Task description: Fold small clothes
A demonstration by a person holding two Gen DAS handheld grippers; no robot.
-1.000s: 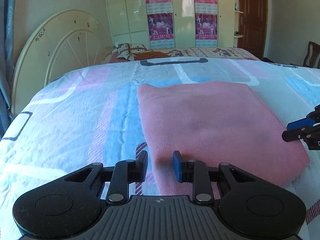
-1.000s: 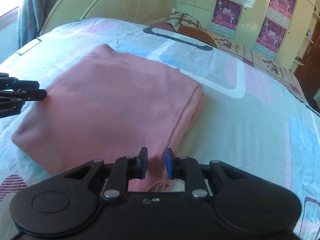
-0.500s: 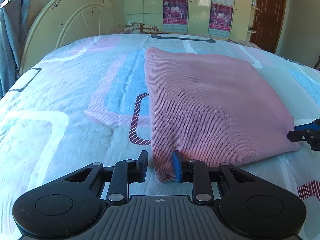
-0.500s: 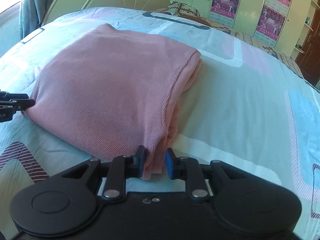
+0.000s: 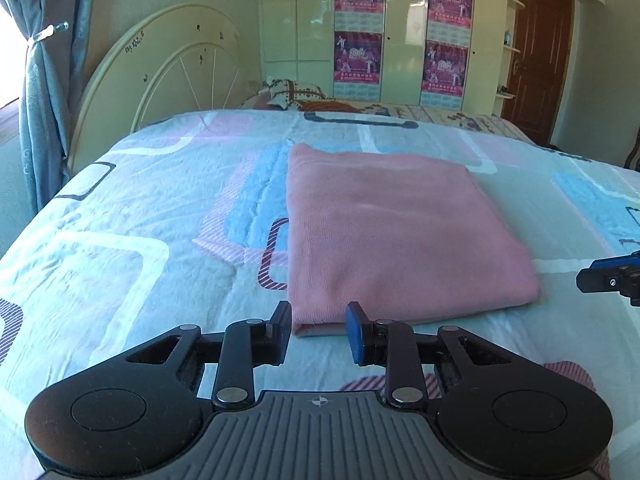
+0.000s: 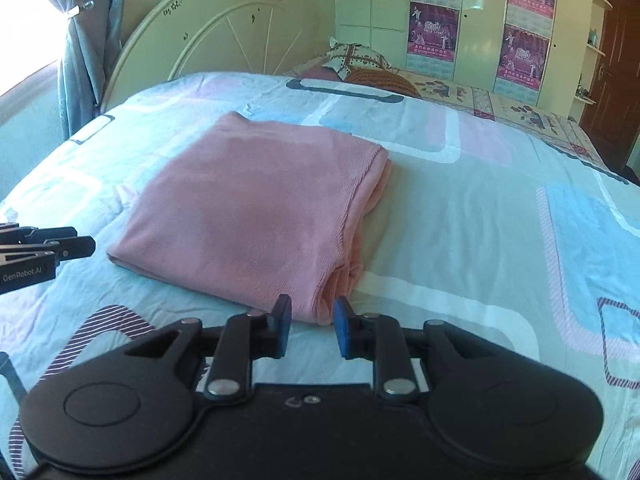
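Across the room at twelve o'clock, cream wardrobes (image 5: 400, 40) with posters stand behind a bed (image 5: 120, 240) in a pastel sheet, its round headboard (image 5: 160, 80) at ten o'clock and a brown door (image 5: 536, 60) at two. At centre lies the folded pink garment (image 5: 392, 232), flat, with bare sheet on every side. At six o'clock the left tool (image 5: 318, 328) sits released just short of its near left corner; the right tool (image 6: 310, 326), also released, faces the near right corner.
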